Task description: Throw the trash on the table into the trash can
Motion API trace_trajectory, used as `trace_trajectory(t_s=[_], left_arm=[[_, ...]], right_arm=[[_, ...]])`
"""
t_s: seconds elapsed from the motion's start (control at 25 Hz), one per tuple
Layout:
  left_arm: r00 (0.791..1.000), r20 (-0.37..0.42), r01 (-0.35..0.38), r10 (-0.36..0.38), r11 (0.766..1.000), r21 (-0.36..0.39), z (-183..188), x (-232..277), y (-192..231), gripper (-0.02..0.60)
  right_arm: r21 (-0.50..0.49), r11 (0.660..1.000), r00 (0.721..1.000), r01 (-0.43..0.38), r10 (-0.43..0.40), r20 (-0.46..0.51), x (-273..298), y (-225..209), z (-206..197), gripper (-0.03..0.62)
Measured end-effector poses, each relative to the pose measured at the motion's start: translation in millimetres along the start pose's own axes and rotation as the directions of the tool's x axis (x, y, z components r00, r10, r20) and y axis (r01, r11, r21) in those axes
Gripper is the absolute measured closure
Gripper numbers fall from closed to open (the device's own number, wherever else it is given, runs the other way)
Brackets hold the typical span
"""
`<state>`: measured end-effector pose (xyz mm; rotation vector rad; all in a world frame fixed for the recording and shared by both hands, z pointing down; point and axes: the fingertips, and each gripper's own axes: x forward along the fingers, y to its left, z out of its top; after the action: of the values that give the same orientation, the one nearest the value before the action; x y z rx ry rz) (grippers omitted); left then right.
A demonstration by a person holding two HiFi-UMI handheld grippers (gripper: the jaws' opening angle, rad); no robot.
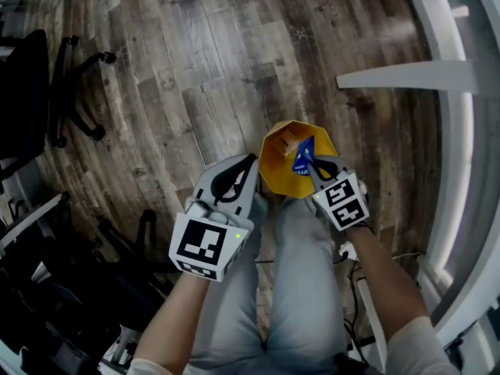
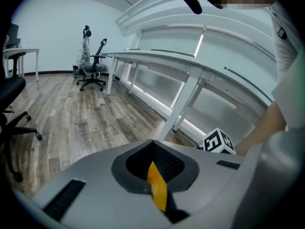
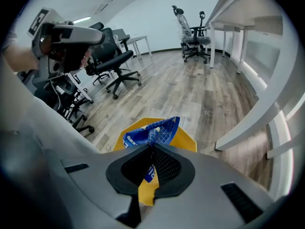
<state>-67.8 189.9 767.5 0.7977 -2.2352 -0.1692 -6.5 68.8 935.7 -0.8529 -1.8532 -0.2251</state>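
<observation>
The right gripper (image 1: 311, 162) is clenched on a crumpled blue wrapper (image 1: 303, 155), holding it right over the open mouth of the yellow trash can (image 1: 273, 174) on the wooden floor (image 1: 195, 69). I judge it is held there so that it falls inside once let go. The left gripper (image 1: 248, 162) hangs just beside the can's rim with its jaws together, seemingly carrying nothing and kept out of the way. In its own view a yellow sliver (image 2: 157, 185) shows in the slit between the jaws. It is probably the can seen through the gap, though a held scrap cannot be ruled out. A pale scrap lies inside the can, too small to identify. Only the edge and legs of the white counter (image 2: 157, 61) show, so any trash left on top is hidden
</observation>
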Motion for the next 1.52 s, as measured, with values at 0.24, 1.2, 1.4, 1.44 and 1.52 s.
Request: trace_trajectory(t_s=[0.24,1.2,1.4,1.44,1.52], left_arm=[[0.999,0.034,-0.019,0.019,1.000,-0.018,-10.8,10.4,14.5,0.580],[1.000,0.017,-0.023,0.023,0.999,-0.026,-18.7,3.0,13.2,0.580],[0.998,0.041,-0.043,0.044,0.999,-0.018,-2.4,-5.3,11.0,0.580],[0.998,0.042,-0.043,0.043,0.999,-0.019,3.6,-9.2,7.5,0.580],[0.998,0.046,-0.038,0.039,0.999,-0.019,19.0,-19.4,-1.8,0.580]], right_arm=[[-0.009,1.000,0.998,0.002,-0.002,-0.071,36.9,-1.7,-25.3,0.560],[-0.111,0.992,0.977,0.055,-0.077,-0.201,51.9,-6.8,-49.1,0.408],[-0.072,0.997,0.985,0.026,-0.038,-0.169,30.7,-3.9,-30.4,0.408],[-0.063,0.998,0.987,0.019,-0.029,-0.160,20.8,-2.7,-24.4,0.408],[-0.061,0.998,0.990,0.014,-0.022,-0.138,-3.2,-1.8,-9.5,0.412]])
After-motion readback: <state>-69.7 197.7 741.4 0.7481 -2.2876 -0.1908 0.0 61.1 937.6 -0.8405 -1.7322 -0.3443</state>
